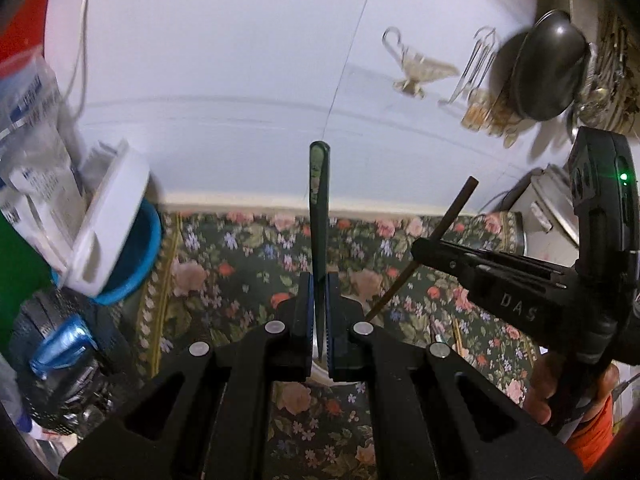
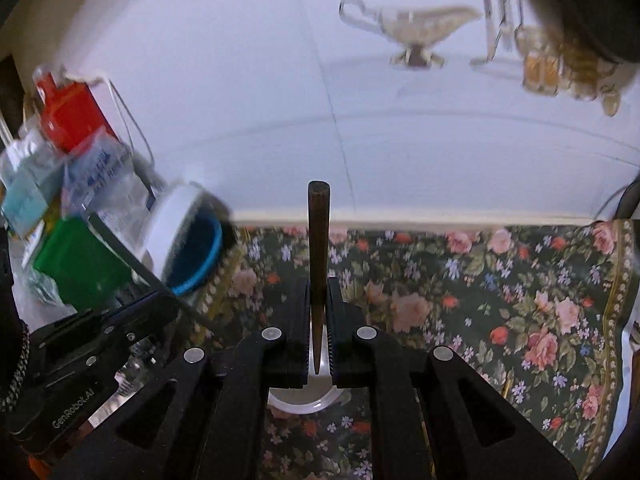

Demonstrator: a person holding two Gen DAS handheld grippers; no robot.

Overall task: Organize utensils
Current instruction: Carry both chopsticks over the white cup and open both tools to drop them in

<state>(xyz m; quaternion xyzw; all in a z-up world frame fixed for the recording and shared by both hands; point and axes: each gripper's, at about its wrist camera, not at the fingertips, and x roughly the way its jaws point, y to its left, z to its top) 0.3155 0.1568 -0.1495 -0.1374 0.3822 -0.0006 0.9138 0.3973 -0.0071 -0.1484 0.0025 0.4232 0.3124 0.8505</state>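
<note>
- Left wrist view: left gripper has its jaws clamped on a dark green chopstick, which sticks up and forward past the fingertips, thick end out, thin end down between the pads.
- Green stick looks lacquered, smooth, with a faint floral print; judged light, stiff and slippery, so a pinch near mid-length across the flats seems safest.
- Right gripper comes in from the right of the same view, jaws closed on a brown chopstick held at a slant; a hand in an orange sleeve grips its handle.
- Below lies a floral tablecloth, soft and patterned; a blue-rimmed tub leans at the left.
- Right wrist view: right gripper is clamped on the brown chopstick, tapered, matte, wood-like; judged light and rigid, less slick than the green one.
- A white bowl rim shows under the jaws, glossy, likely ceramic or plastic, cannot tell.
- A glass gravy boat hangs on the white wall, blurred, fragile-looking.
</note>
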